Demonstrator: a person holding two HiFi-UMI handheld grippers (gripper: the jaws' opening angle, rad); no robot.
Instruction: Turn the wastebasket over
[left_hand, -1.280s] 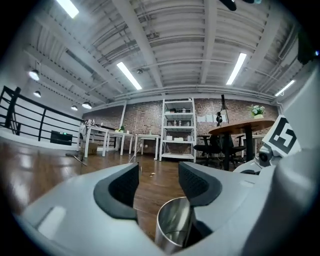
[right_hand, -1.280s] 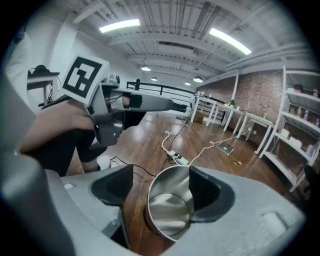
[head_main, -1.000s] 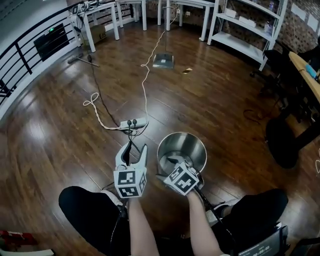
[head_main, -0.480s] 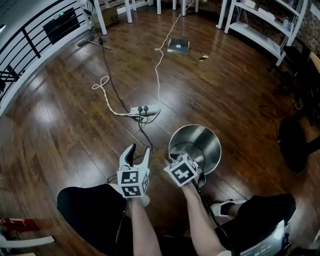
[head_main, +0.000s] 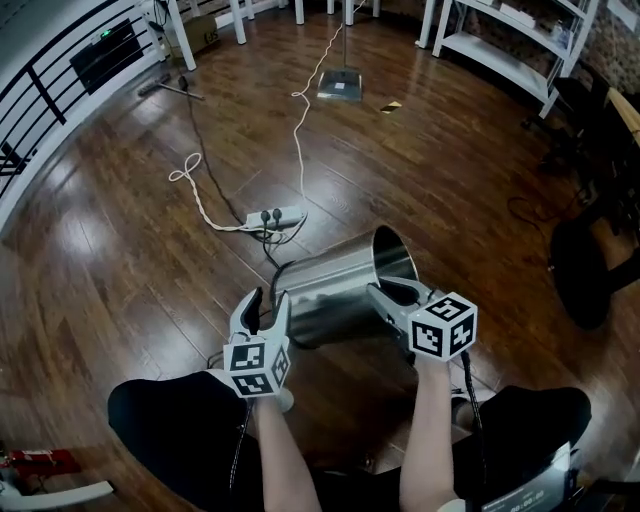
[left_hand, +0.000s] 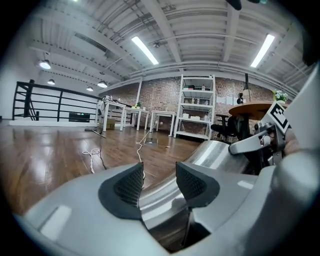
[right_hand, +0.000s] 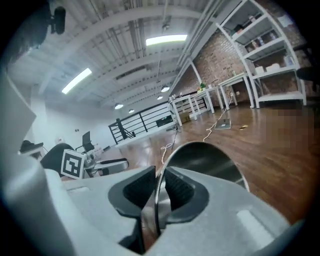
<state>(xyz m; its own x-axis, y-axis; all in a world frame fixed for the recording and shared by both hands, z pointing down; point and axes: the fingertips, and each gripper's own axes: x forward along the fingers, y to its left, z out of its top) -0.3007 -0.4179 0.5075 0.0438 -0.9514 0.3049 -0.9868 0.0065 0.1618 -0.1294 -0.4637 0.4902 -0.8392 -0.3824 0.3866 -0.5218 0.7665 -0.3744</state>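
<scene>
The dark wooden plank floor (head_main: 120, 250) stretches away from the person's knees. Low over it, the shiny round steel wastebasket (head_main: 330, 285) is tipped on its side, with its mouth turned away to the right. The right gripper (head_main: 376, 291) is clenched on the thin rim, its jaws having just been closing with the rim between them. The left gripper (head_main: 268, 298) is at the base end. Its jaws have just been narrowing but stand apart, and the steel wall between them is not pinched. A white power strip (head_main: 272, 216) lies beyond

Head view looks down; both gripper views (close) share the wastebasket (head_main: 330, 290).
</scene>
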